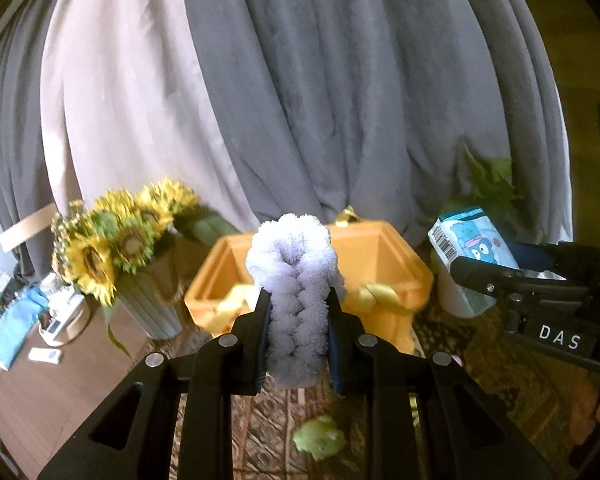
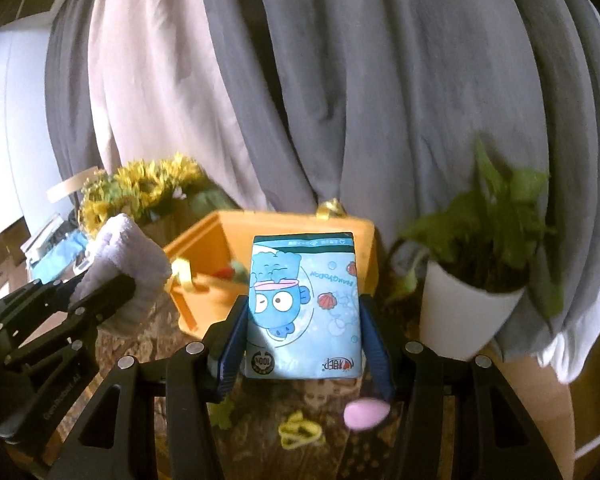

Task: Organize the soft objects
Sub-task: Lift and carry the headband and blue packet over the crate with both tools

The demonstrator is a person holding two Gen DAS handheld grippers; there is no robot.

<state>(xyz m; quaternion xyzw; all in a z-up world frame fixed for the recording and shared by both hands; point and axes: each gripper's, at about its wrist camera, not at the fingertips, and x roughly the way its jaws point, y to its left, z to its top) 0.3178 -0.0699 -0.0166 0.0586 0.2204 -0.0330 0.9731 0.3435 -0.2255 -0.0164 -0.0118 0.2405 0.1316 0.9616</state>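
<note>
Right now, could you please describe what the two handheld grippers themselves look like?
Both are matte black, angular linkage frames with round silver pivot pins. The left gripper and the right gripper carry dark blue finger pads. The right one bears a white "DAS" label.

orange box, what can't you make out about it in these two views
- Left wrist view: the fluffy lavender towel roll in the left gripper hides the middle of the orange plastic box.
- Right wrist view: the blue cartoon tissue pack in the right gripper covers its right half; the contents are blurred.
</note>
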